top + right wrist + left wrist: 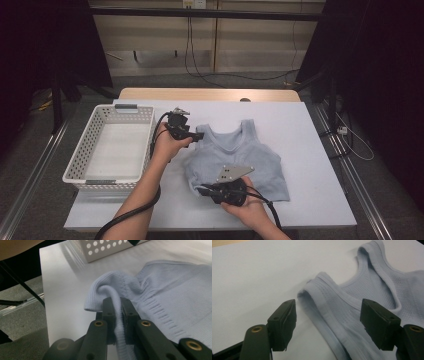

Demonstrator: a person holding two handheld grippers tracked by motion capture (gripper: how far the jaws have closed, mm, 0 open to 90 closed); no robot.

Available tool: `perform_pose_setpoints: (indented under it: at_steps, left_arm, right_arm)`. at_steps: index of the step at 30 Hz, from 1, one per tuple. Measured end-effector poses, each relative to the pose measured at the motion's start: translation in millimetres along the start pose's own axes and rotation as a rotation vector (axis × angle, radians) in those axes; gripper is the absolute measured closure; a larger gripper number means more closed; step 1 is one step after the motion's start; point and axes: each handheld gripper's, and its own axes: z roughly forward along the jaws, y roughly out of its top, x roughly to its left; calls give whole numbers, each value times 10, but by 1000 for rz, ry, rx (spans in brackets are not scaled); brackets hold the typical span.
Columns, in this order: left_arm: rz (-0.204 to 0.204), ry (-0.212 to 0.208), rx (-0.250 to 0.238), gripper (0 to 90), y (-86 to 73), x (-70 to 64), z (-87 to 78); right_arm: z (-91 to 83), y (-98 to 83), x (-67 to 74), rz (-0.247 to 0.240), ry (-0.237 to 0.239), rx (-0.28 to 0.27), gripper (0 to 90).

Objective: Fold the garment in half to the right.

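Note:
A light blue tank top [245, 157] lies flat on the white table [300, 125], straps pointing to the far side. My left gripper [198, 136] is at its left shoulder strap. In the left gripper view that gripper [328, 320] is open, with the strap [324, 305] lying between the jaws and neither pad pressing on it. My right gripper [204, 189] is at the top's near left corner. In the right gripper view it [117, 308] is shut on the ribbed hem [113, 293], which bunches up in a fold over the jaws.
A white perforated basket [85, 135] stands empty at the table's left side, close to my left forearm; its corner [105, 247] is also in the right gripper view. Bare table lies right of the top. The table's near edge drops to grey floor [22, 325].

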Motion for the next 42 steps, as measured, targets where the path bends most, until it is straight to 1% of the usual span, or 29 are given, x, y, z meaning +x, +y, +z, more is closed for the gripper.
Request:
perform_pose_setpoints:
  at_steps: [5,6,9,10,11,12,14,16,18,20,22,23,24,25,27,28,31,34,35,36,38,40,42]
  left_arm:
    - [5,4,7,329,31,38,94]
    - [-1,8,-1,342,34,44,115]
    - [-2,20,6,352,42,76,168]
    - [1,32,5,356,45,79,189]
    - [12,39,10,364,53,89,204]
    - [14,40,19,367,63,100,218]
    - [5,44,24,373,77,122,255]
    - [8,53,18,390,80,144,284]
    - [-6,57,19,406,75,166,321]
    - [-4,49,17,406,69,176,362]
    - [-5,38,26,409,60,178,403]
    - [-9,39,22,418,53,175,429]
    - [-2,43,29,422,45,182,448]
    - [-16,48,22,427,31,178,478]
    - [-12,43,31,432,9,194,508]
    - [-12,41,21,430,3,194,516]
    - [-16,33,31,439,11,201,510]
    - [-34,25,37,523,10,175,508]
    - [-33,32,38,563,10,155,513]
    - [-30,40,40,576,10,131,517]
    - [-24,44,44,630,8,96,523]
    - [-31,60,44,694,3,77,520]
    - [-42,46,59,749,9,66,516]
  right_arm:
    - [-8,-10,14,-3,0,-1,843]
    - [-8,-13,15,-3,0,0,844]
    - [-8,-18,15,-7,2,2,843]
    - [-8,-18,15,-7,3,1,844]
    - [-9,-17,14,-5,3,-1,844]
    - [-9,-15,14,-8,4,0,844]
    - [-13,-7,12,-6,5,-3,843]
    - [-16,1,8,-7,8,-4,843]
    - [-18,7,4,-13,10,-5,843]
    - [-18,14,-2,-10,14,-9,843]
    - [-17,19,-8,-10,16,-9,842]
    - [-15,22,-11,-10,17,-9,843]
    - [-13,24,-14,-12,18,-8,842]
    - [-12,26,-13,-14,19,-7,842]
    - [-11,29,-11,-17,19,-6,842]
    - [-11,29,-10,-18,20,-6,842]
    - [-6,26,-12,-17,22,-5,842]
    - [2,25,-14,-17,21,-7,842]
    - [3,26,-12,-19,21,-6,842]
    - [2,28,-10,-19,19,-6,842]
    - [-1,31,-9,-23,17,-6,842]
    - [1,31,-1,-21,14,-5,842]
    - [8,26,13,-32,7,3,842]
